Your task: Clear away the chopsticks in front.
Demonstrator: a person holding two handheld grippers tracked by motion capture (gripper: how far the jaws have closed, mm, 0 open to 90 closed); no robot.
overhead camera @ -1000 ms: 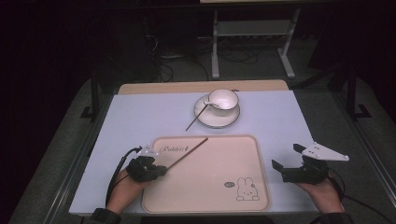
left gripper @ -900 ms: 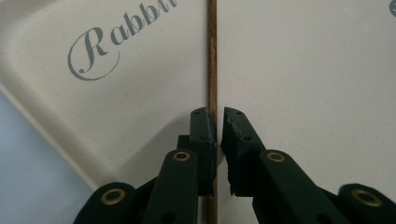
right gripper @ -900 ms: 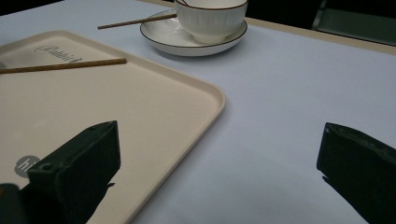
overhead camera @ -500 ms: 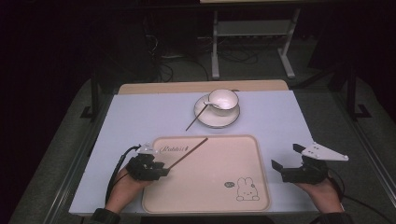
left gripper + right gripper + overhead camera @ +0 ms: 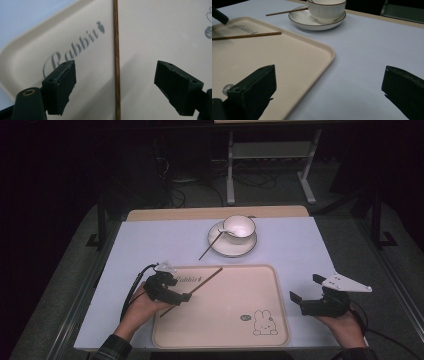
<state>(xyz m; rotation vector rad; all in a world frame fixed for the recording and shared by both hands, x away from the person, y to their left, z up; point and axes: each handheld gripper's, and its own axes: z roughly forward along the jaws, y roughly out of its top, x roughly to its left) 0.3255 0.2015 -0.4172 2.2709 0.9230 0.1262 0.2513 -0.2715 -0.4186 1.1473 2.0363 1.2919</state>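
1. Lying flat on the tray (image 5: 235, 335): one chopstick (image 5: 204, 282), slanted across the near-left part beside the "Rabbit" lettering, set down there as if to gather the pair in one place
2. Standing wide, having just been opening: jaws of the left gripper (image 5: 175, 296), pads clear of the chopstick (image 5: 116, 62) on either side, the stick running straight up between them in the left gripper view, loose and not pinched
3. Judged from this: a release just made, with the stick resting on the tray by its own weight
4. Not yet on the tray: second chopstick (image 5: 211, 245), leaning from the saucer (image 5: 220, 249) onto the pale blue mat, its far end by the bowl (image 5: 239, 226); likely the next thing to fetch
5. Left hand (image 5: 142, 307) low over the tray's left edge, forearm coming in from the bottom, gripper pointing forward and to the right along the stick, cable looping off to the left
6. Right gripper (image 5: 306, 299) parked on the mat just right of the tray, jaws wide apart and holding nothing, grey plate on top, aimed left towards the tray
7. Seen along the right gripper (image 5: 329, 95): tray corner (image 5: 329, 53) between the jaws, chopstick (image 5: 247, 36) beyond, bowl (image 5: 326, 10) and saucer (image 5: 307, 23) farther off
8. Right hand (image 5: 342, 325) resting near the table's near edge, well apart from bowl and saucer
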